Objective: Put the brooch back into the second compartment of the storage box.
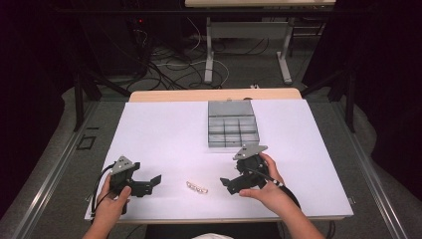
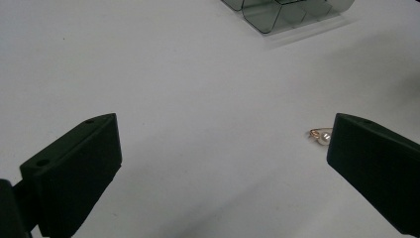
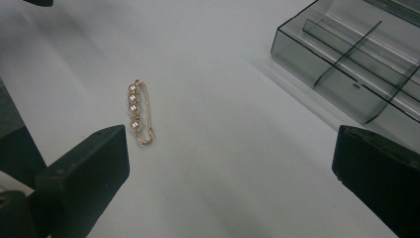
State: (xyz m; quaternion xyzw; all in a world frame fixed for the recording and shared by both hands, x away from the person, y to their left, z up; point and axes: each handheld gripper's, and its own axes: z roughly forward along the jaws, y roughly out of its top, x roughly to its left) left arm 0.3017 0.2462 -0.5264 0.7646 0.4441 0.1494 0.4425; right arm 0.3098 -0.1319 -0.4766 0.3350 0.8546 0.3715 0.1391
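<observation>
The left gripper [image 1: 149, 182] rests with jaws apart, the pearl pin [image 1: 196, 187] lies free on the table [image 1: 164, 129] between both grippers, and the right gripper [image 1: 228, 183], jaws also apart, sits just beside it.

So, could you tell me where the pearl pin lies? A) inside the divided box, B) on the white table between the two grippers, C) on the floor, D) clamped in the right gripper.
B: the pin lies flat on the table, between the open left gripper and right gripper, apart from the box.
</observation>
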